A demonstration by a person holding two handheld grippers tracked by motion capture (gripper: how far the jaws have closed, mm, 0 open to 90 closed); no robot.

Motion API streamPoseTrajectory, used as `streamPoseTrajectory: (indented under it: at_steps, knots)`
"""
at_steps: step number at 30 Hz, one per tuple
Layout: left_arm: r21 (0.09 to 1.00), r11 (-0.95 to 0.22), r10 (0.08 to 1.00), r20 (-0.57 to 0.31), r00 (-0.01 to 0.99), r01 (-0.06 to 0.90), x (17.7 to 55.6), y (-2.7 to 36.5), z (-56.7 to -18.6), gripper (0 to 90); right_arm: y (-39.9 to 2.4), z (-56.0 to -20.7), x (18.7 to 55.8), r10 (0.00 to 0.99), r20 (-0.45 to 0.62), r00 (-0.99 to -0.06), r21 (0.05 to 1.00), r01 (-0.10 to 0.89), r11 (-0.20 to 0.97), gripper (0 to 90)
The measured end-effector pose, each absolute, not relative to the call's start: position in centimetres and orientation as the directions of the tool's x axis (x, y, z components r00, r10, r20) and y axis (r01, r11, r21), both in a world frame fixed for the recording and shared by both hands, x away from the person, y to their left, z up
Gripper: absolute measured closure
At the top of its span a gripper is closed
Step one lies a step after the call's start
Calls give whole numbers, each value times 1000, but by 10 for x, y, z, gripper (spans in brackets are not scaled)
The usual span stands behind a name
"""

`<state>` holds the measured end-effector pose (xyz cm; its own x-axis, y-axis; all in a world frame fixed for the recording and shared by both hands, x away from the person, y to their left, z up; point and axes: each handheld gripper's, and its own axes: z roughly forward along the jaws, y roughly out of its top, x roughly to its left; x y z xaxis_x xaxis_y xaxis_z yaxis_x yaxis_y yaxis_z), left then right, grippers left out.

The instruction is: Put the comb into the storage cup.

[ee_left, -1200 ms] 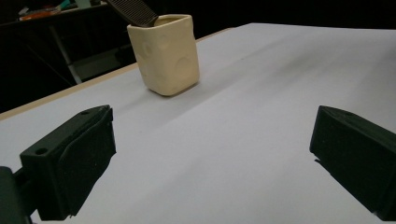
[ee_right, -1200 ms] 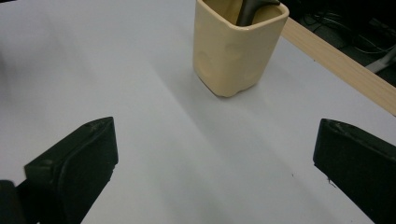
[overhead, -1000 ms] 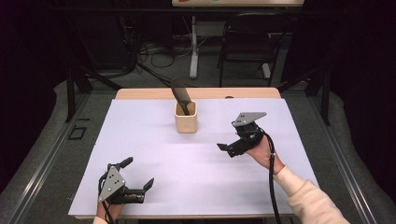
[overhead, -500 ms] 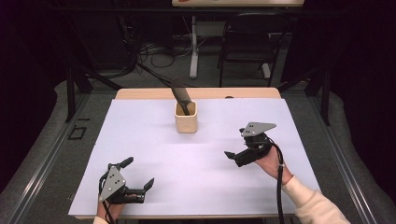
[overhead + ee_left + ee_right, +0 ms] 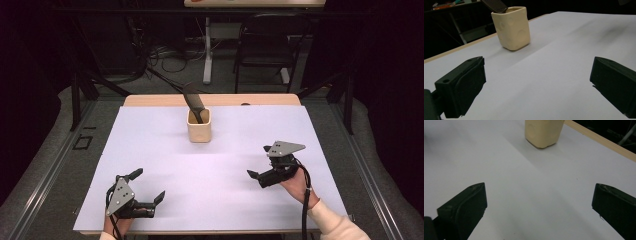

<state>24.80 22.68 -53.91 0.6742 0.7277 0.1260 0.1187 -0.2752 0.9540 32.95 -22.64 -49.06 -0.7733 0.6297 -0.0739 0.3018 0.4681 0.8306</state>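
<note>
Both grippers are hovering with jaws spread wide, gripping nothing: the left gripper [image 5: 148, 186] near the table's front edge, the right gripper [image 5: 253, 174] well apart. The cream square ceramic cup [image 5: 199, 125] is standing upright mid-table, holding what is probably a black comb [image 5: 193, 101].

We note a white sheet [image 5: 165, 150] over a wooden tbl [image 5: 150, 100]. Far side, on the floor: black chair [image 5: 272, 45] at right, cable tangle [image 5: 170, 52] at left, white post [image 5: 207, 50] btw them. Tape square [image 5: 82, 142] on floor, left of tbl.
</note>
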Motion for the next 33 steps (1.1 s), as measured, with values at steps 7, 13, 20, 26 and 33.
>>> streamPoseTrajectory:
  at_steps: [7,13,20,26,33]
  knots:
    - [954,-275,729,126,673,120,248,227,-539,3,-233,-498,320,636,-75,-768,830,306,467,0]
    - [953,-277,729,126,673,121,248,227,-539,3,-237,-503,311,643,-78,-762,831,306,464,0]
    - [953,-278,730,127,672,121,248,227,-540,3,-242,-506,302,648,-103,-754,837,287,466,0]
    - [953,-279,729,128,672,121,248,226,-540,3,-245,-508,294,648,-100,-755,839,286,462,0]
    - [952,-279,728,127,673,123,249,226,-540,3,-248,-512,286,648,-106,-754,844,276,460,0]
